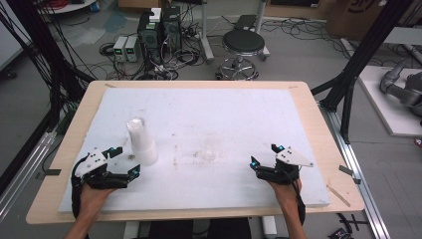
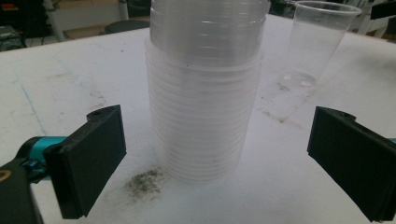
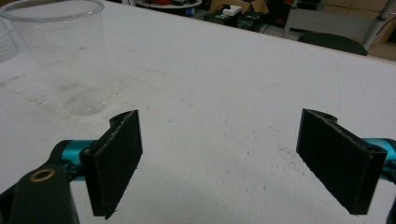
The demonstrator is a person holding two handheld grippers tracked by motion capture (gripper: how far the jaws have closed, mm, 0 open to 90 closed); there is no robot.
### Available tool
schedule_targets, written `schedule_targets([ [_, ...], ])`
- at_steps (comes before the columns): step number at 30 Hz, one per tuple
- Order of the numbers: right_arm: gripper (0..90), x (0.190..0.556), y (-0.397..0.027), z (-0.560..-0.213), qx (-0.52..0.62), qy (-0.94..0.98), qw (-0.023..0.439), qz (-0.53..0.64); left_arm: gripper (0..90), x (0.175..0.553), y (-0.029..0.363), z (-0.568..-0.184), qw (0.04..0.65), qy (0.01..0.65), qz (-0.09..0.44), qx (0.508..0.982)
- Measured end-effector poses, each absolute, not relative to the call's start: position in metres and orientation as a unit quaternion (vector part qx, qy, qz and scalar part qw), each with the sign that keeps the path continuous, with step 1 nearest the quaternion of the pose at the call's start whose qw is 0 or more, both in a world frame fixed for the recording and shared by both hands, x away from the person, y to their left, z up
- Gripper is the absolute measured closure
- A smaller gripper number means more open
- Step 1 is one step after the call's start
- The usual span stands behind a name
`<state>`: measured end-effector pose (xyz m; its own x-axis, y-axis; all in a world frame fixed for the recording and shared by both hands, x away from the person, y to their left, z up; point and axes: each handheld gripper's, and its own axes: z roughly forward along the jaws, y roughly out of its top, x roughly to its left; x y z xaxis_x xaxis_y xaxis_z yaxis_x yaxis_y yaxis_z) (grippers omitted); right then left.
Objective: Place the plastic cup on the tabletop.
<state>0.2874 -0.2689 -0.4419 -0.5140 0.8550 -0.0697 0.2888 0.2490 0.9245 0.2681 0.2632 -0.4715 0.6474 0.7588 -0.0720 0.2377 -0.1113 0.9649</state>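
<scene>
At the near left of the worktop [image 1: 308, 114], on its white foam sheet: left tool [image 1: 126, 160], jaws spread wide, nothing gripped. Directly ahead of it, between the jaw lines in the left gripper view but touching neither pad: stack of clear cups [image 2: 204, 88], upright, base on the white surface beside a small dark smudge [image 2: 144, 183]. In the high view, same stack [image 1: 142, 142] just beside the left tool, leaning slightly in perspective. Behind and to the right of the stack in the left gripper view: single clear cup [image 2: 315, 44], upright, apart from the stack. At the near right of the worktop: right tool [image 1: 265, 155], jaws wide apart, empty, well apart from the stack. In the right gripper view, single clear cup [image 3: 70, 60] upright at upper left, ahead of the left-hand jaw, not between the pads.
</scene>
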Motion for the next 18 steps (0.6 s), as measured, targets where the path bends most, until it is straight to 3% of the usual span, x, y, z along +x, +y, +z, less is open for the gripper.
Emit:
schedule_targets([
  [18, 14.5, 0.292, -0.2676, -0.448, 0.397, 0.727, 0.296, 0.476, 4.3, 0.2667, 0.2648, -0.4724, 0.574, 0.348, 0.23, 0.705],
])
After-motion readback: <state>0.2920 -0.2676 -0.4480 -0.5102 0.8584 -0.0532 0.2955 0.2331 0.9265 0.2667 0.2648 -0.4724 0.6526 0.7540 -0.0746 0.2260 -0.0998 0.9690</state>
